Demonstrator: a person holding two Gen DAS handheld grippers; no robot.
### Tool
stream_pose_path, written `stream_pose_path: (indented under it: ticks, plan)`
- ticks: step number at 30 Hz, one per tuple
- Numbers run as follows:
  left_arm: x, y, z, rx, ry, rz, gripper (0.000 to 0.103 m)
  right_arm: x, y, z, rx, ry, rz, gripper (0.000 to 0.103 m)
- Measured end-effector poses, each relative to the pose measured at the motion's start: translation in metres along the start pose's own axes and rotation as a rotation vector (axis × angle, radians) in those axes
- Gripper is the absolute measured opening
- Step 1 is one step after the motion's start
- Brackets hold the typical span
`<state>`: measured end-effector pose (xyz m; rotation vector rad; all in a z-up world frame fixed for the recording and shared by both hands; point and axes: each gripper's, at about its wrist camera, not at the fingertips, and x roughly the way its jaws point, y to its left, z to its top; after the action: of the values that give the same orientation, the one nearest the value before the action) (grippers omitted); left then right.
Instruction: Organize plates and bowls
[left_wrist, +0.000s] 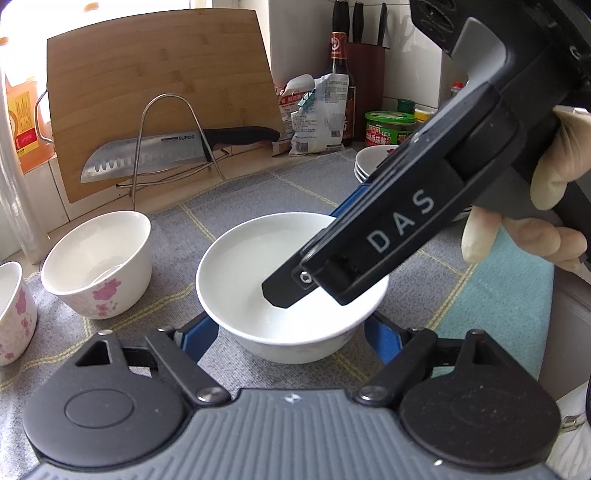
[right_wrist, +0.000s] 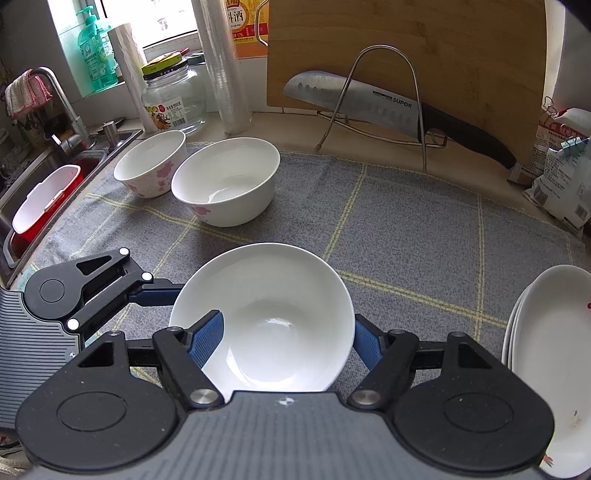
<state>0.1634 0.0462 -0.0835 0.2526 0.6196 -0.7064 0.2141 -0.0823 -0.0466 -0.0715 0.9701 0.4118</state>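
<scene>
Plain white bowl (right_wrist: 266, 317) is sitting on the grey checked cloth (right_wrist: 406, 229) covering the table, mid-cloth, rim up.

Left hand-held gripper (left_wrist: 291, 328) is straddling the bowl from the near side: blue fingers (left_wrist: 201, 336) are flanking the outer wall low down, 1 per side. It looks clamped on the bowl, though actual pad contact is hidden behind the wall.

Right hand-held gripper (right_wrist: 284, 339) is coming in from the opposite side, tilted steeply down. Its left finger is lying inside the bowl against the wall; its right finger is outside the rim. Whether it is pinching the wall, I cannot tell.

2 flowered bowls (right_wrist: 225, 181) are standing side by side at the far left of the cloth, toward the sink (right_wrist: 22, 206). A stack of plates (right_wrist: 546, 354) is sitting at the right edge.

Key relation: the flowered bowls are lying away to the left of the gripped bowl, well apart from it; the left hand is nearer them. Likely next move, by judgement: lifting the bowl and nesting it there.
</scene>
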Motion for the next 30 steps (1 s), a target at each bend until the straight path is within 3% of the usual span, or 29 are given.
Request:
stream_pose_path:
  ticks: [4, 6, 8, 10, 15, 30]
  plan:
    - [0.003, 0.001, -0.001, -0.003, 0.004, 0.0, 0.086, 0.001, -0.001, 0.0, 0.0, 0.002, 0.0, 0.08]
    - [0.003, 0.0, -0.002, -0.002, 0.003, 0.003, 0.091, 0.002, -0.001, 0.0, -0.004, 0.005, 0.0, 0.082]
    - [-0.002, -0.001, -0.003, 0.003, -0.026, 0.008, 0.1, 0.001, 0.0, -0.001, -0.009, -0.003, 0.001, 0.094]
    - [-0.007, 0.001, -0.002, -0.006, -0.042, 0.002, 0.1, -0.002, 0.0, 0.0, -0.014, -0.019, -0.002, 0.099]
    - [-0.023, 0.005, -0.003, -0.025, -0.049, 0.016, 0.1, -0.008, -0.001, 0.003, -0.001, -0.034, 0.0, 0.099]
    - [-0.063, 0.057, -0.012, -0.155, -0.086, 0.236, 0.1, -0.018, 0.019, 0.025, -0.032, -0.091, 0.011, 0.103]
